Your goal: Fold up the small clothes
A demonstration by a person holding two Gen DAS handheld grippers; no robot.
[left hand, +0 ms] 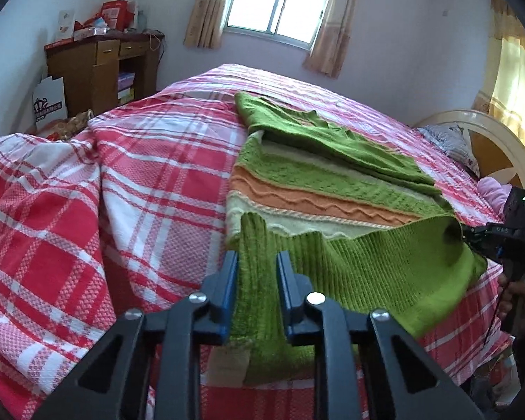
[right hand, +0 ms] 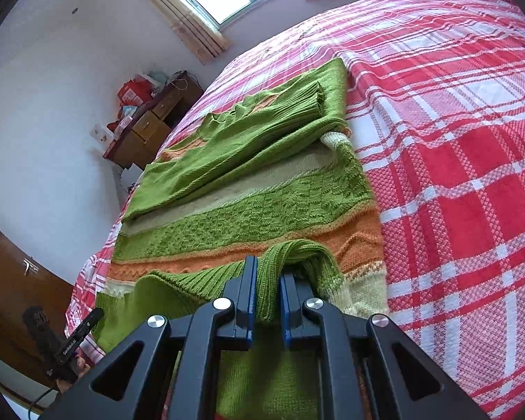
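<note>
A big bed (left hand: 140, 161) with a red and white checked cover fills the room. A green, orange and cream knit sweater (left hand: 318, 182) lies flat on it, with one sleeve already folded over the top. The left gripper (left hand: 257, 262) is pinching the ribbed hem at one corner. The right gripper (right hand: 267, 280) is clamped on a bunched bit of the same hem at the other corner. The sweater looks soft, floppy and light, so it will sag. Holding both hem corners is a good way to lift it.
</note>
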